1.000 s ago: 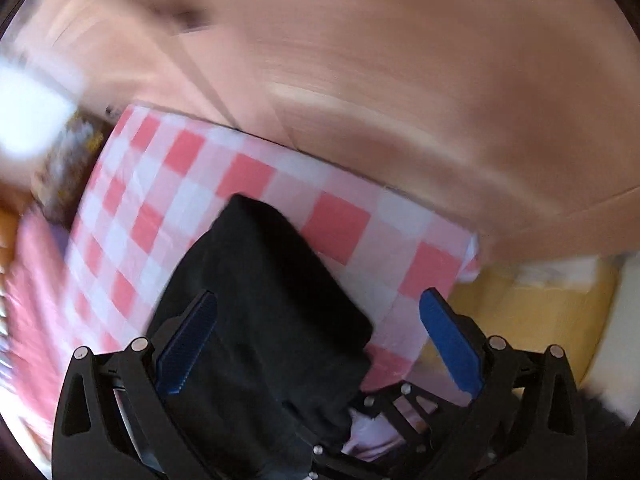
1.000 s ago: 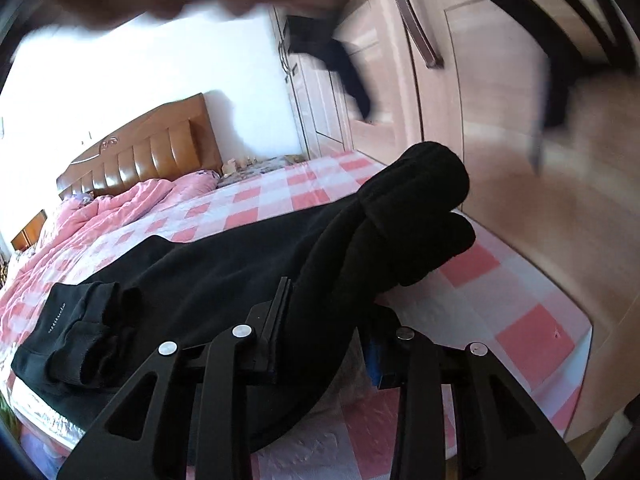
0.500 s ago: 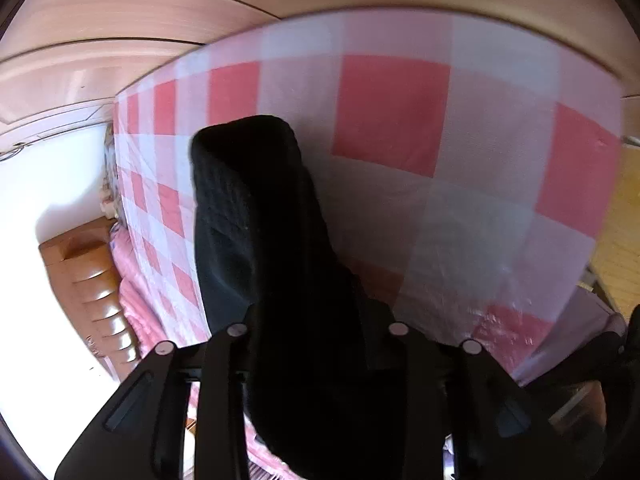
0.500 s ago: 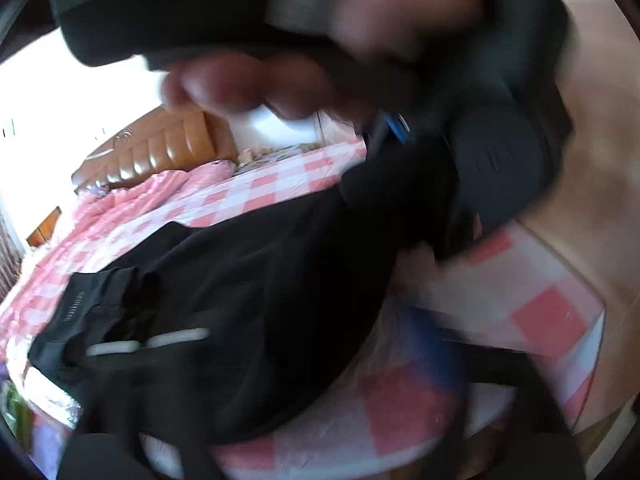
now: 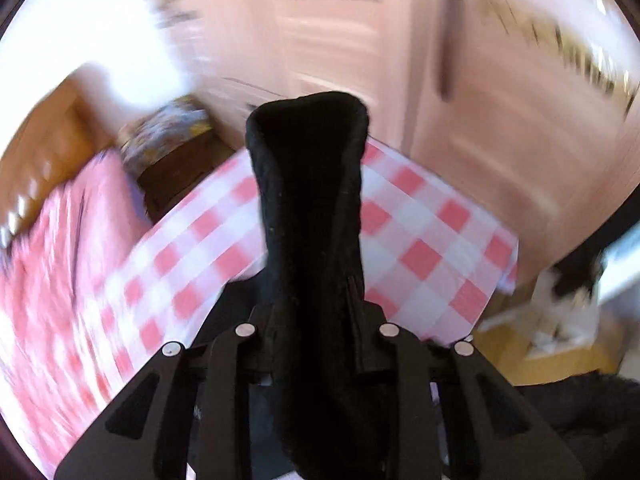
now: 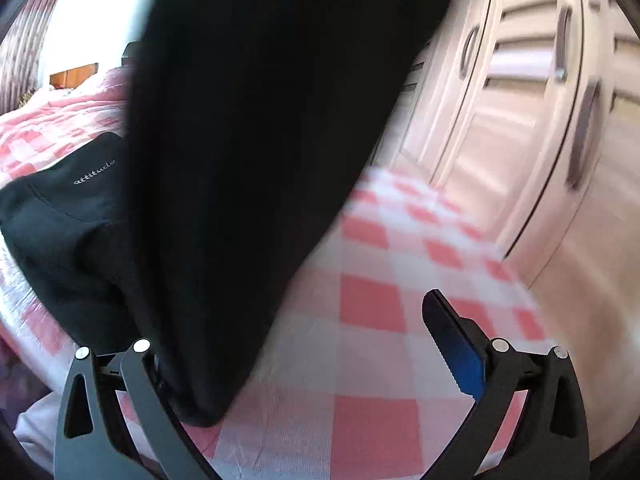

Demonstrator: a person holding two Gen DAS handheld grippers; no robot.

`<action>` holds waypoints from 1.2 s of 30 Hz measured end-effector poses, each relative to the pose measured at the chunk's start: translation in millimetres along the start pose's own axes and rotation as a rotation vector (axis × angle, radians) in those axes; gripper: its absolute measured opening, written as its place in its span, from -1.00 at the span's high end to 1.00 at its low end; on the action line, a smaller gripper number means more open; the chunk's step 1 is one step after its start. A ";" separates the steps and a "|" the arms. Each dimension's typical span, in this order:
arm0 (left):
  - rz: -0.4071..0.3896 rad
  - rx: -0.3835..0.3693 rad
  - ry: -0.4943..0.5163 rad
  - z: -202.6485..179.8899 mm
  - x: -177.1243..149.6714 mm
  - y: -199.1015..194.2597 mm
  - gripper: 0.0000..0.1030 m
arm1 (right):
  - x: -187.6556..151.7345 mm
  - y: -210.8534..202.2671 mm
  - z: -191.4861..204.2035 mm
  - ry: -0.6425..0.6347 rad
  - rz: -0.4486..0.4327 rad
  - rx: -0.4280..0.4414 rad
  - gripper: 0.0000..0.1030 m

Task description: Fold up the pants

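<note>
While left tool (image 5: pixel 316 312) clamps black pants (image 5: pixel 308 208), right tool (image 6: pixel 300 344) gapes empty, its view showing "attitude" print.

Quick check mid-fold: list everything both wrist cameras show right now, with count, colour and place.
Pants: one pair, black; the leg end is clamped in the left jaws, the rest lies on the bed.
Bedsheet: one, pink and white check, covering the bed.
Headboard: one, brown, at the bed's far end.
Wardrobe doors: several, pale pink, beside the bed.
Left gripper: black, jaws just closed on the pants.
Right gripper: black with blue pads, jaws wide open; pants fabric hangs between them ungripped.
</note>
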State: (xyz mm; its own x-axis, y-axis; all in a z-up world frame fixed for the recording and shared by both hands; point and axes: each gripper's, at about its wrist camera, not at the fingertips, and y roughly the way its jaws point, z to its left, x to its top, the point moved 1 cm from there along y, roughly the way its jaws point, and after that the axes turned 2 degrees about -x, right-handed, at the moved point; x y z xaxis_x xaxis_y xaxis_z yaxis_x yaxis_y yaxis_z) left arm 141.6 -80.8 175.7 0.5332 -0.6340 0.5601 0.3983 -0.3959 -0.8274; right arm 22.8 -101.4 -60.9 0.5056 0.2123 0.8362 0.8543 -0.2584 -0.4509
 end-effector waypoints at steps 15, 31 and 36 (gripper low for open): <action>-0.355 -0.418 -0.849 232.8 -328.7 68.7 0.51 | 10.7 -7.2 44.6 -0.193 -0.048 -0.061 -0.91; -0.440 -0.014 -0.591 144.6 -308.1 -29.6 -0.77 | 22.2 -69.7 11.9 -0.015 -0.034 0.507 -0.91; -0.312 0.090 -0.363 91.9 -270.1 21.0 -0.78 | 65.0 -36.7 25.7 0.017 -0.022 0.545 -0.91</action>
State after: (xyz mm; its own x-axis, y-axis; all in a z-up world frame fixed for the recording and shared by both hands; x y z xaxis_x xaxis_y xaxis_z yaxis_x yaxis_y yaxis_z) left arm 74.5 143.1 10.8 0.5975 -0.2157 0.7723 0.6349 -0.4611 -0.6199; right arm 27.4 -54.0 2.0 0.4885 0.1962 0.8502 0.8057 0.2726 -0.5258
